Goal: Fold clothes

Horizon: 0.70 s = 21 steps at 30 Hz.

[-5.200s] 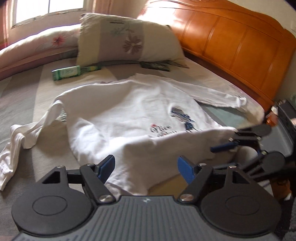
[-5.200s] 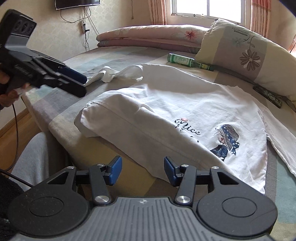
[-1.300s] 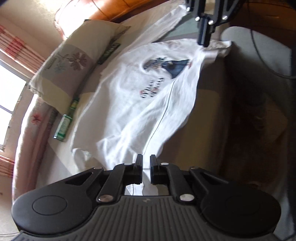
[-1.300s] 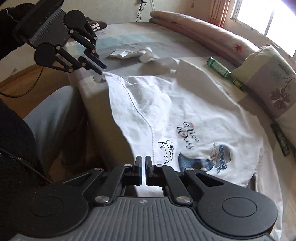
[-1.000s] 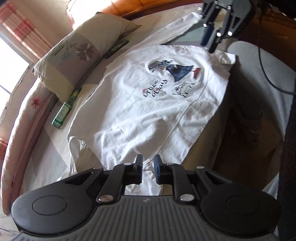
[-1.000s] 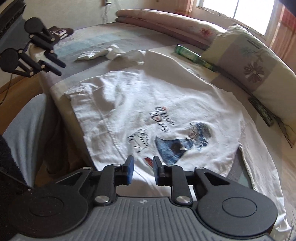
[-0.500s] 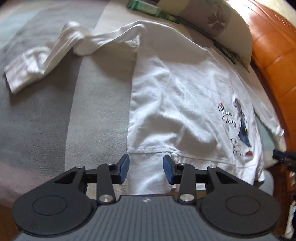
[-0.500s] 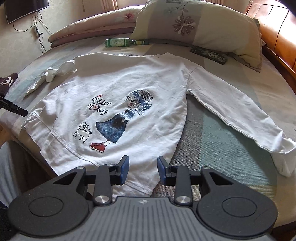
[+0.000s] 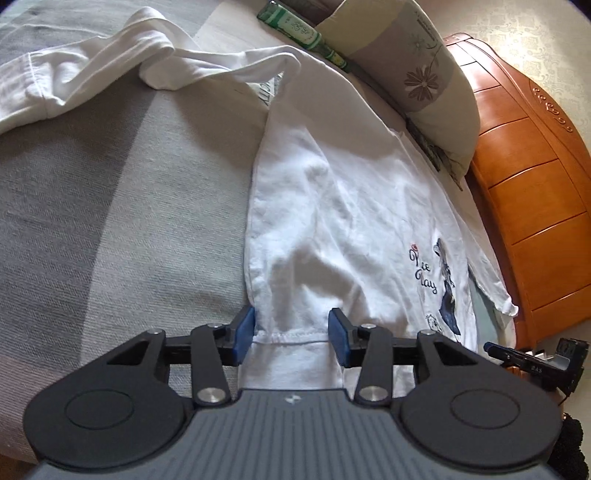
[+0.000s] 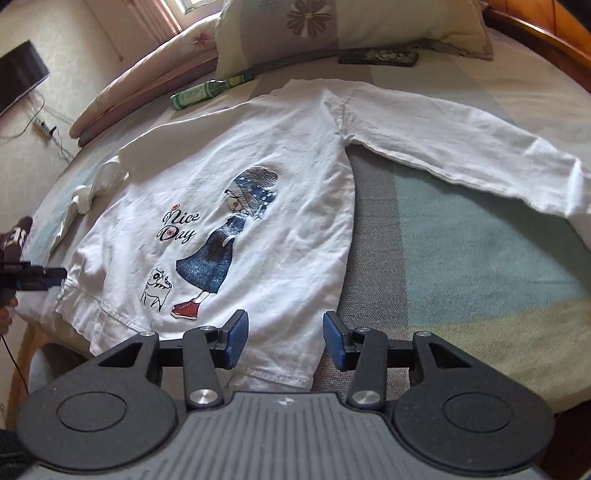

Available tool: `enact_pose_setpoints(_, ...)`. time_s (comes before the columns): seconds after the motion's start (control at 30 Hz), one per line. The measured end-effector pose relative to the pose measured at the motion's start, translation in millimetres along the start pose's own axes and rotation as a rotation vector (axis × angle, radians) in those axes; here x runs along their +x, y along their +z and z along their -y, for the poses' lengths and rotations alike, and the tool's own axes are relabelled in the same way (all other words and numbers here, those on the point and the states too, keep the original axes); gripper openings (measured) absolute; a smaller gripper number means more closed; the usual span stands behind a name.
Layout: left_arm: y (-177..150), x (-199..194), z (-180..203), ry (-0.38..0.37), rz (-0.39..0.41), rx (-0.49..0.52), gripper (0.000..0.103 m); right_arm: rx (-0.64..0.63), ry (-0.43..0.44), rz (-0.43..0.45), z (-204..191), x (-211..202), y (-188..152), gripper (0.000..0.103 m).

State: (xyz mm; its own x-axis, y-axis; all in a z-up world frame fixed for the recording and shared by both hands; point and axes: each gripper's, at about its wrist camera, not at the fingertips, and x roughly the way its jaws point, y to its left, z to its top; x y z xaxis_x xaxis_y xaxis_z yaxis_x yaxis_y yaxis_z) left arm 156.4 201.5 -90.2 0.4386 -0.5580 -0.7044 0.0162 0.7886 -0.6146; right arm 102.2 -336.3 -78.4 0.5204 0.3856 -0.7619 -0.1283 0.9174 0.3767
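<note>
White long-sleeve cotton shirt w/ printed girl [image 10: 236, 229] spread flat on striped grey-green bedspread [image 10: 461, 258].
L to R: left gripper [image 9: 291, 334] jaws just opening, apart, straddling hem corner, pads not pressing; right gripper [image 10: 282, 339] likewise opening, apart over other hem corner. Green glass bottle [image 10: 207, 90] + floral pillow [image 10: 332, 26] beyond collar.

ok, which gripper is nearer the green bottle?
Left, probably. The left gripper sits at the shirt hem corner on the bottle's side; the right gripper is at the opposite corner.
</note>
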Motion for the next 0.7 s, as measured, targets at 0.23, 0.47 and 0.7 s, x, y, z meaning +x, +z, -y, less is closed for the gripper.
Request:
enact_pose_setpoints(0.23,-8.0,-0.6,-18.0,-0.098,-0.004,-0.006,0.037,0.173,0.048,-0.042,24.4,6.1,-13.6,0.057)
enact_pose_setpoints(0.47,-2.7,2.4,-22.0,-0.123,0.02,-0.016,0.037,0.303,0.091,-0.018,33.1,21.0,-1.1,0.065)
enact_pose_setpoints(0.7,-4.3,2.6,-17.6,-0.095,0.034,-0.017,0.037,0.32,0.092,0.022,31.3,21.8,-5.3,0.068)
